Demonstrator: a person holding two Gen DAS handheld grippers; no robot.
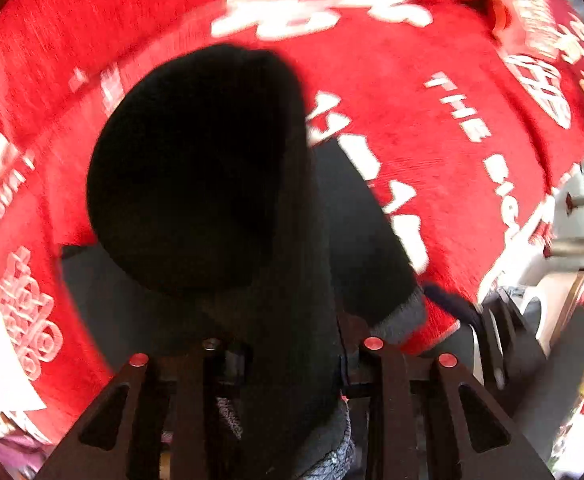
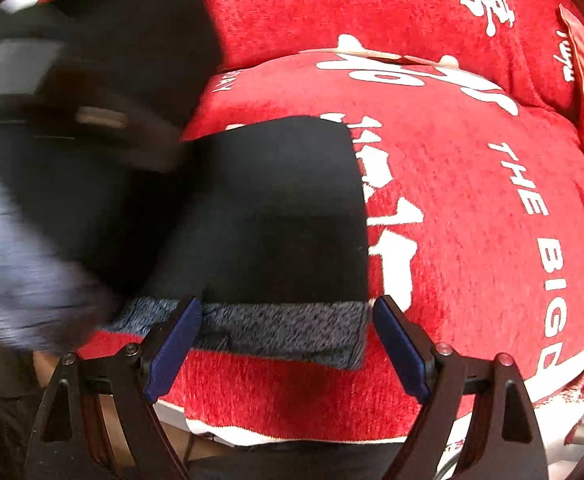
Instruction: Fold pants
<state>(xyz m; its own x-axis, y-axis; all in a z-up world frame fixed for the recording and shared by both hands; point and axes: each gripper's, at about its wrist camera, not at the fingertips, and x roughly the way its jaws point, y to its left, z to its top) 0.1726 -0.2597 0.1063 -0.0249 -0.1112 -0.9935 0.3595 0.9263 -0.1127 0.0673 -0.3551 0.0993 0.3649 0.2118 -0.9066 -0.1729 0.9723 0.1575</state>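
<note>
Left claw [image 1: 288,360] grips a lifted fold of the dark pants [image 1: 196,168], fabric bunched between its fingers and hanging forward over the red cushion cover [image 1: 431,200]. Right claw [image 2: 288,344] is spread wide, empty, straddling the grey waistband [image 2: 284,328]. Pants [image 2: 276,208] lie flat, long axis running straight ahead from it. Judgement: right claw is nearer the waistband.
</note>
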